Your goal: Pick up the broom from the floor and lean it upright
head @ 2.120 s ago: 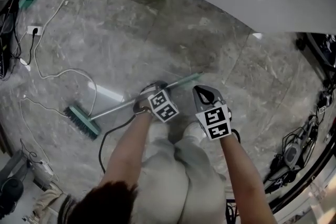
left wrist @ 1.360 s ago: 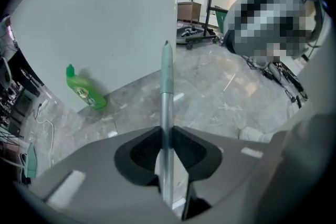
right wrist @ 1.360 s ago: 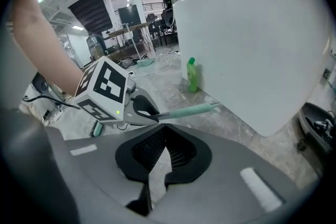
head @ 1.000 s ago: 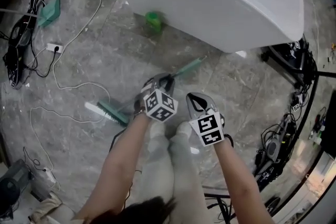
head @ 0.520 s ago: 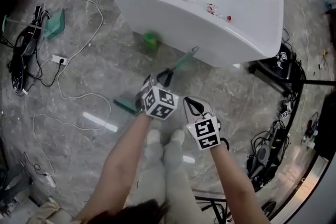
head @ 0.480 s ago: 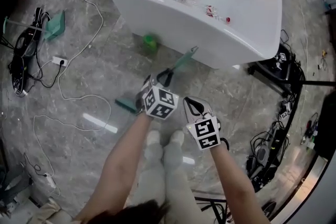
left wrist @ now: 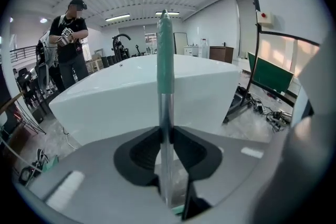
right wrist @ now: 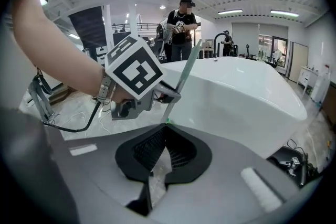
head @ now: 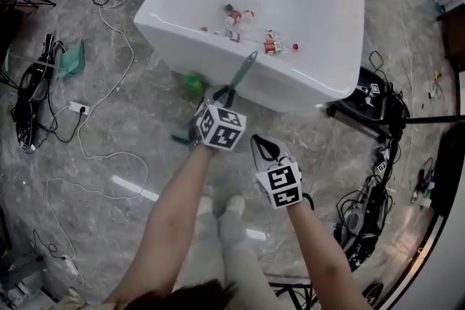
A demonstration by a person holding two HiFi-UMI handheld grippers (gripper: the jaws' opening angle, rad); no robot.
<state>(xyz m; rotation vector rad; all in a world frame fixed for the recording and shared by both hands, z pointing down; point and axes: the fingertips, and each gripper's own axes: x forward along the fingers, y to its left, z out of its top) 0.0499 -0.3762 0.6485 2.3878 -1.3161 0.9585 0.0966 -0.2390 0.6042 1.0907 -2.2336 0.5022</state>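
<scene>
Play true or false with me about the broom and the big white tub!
1. The left gripper clamps the silver metal shaft of the green-handled broom. True.
2. The right gripper holds the broom too. False: nothing is between its jaws.
3. The big white bathtub is empty. False: small bottles and cans lie inside.
4. The broom lies flat on the grey marble floor. False: it slants up towards the tub.
5. A small green bottle is on the floor beside the tub. True.

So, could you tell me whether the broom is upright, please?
Nearly upright, but tilted: the broom handle rises steeply from the left gripper, shut on it, toward the tub. Whether it touches the tub, cannot tell.
</scene>
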